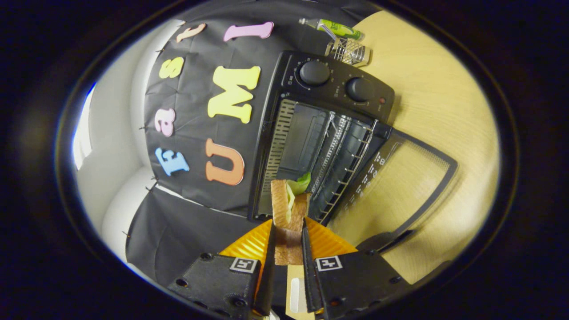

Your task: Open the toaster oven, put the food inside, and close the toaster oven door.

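Black toaster oven (311,133) sits at 12 o'clock from my fingers, tipped sideways in this view because I hold the tool rolled. Its door (400,178) is already down, lying flat over the table (444,111) at about 2 o'clock, so the opening step reads as done. My hand-held gripper (289,249) pinches the sandwich (289,209), both fingers pressing its bread slices, a bit of green leaf poking out at the far end. Sandwich's front end is right at the oven mouth, level with the wire rack (342,155); I cannot tell if it has crossed the threshold yet. Left to do, by my judgement: slide it onto the rack, release, back out, lift the door closed. Green bottle (338,29) and a small mesh holder (349,51) stand beyond the oven, around 1 o'clock.
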{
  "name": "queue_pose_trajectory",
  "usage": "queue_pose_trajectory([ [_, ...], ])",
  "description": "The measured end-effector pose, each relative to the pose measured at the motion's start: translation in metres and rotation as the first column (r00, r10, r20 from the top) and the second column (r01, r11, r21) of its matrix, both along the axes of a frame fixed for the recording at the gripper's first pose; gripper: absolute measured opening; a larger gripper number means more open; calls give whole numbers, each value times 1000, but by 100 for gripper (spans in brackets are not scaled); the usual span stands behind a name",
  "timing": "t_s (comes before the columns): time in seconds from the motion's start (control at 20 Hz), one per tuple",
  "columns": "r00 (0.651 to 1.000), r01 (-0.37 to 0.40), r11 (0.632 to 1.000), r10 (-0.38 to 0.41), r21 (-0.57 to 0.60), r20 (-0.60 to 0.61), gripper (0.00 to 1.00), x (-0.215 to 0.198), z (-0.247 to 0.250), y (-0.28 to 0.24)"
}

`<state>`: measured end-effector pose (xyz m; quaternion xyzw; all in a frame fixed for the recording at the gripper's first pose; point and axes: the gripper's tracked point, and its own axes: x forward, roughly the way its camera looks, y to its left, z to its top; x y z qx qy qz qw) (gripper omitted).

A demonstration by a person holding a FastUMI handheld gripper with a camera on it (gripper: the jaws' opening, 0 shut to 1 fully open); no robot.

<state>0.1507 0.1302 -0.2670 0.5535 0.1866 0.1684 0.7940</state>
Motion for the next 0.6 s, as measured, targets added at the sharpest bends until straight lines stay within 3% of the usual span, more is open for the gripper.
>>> queue_pose_trajectory([
  [0.3,992,124,990,-125,-66,-16,34,60,5,-22],
  [0.6,990,132,967,-141,-218,-27,36,99,-5,-2],
])
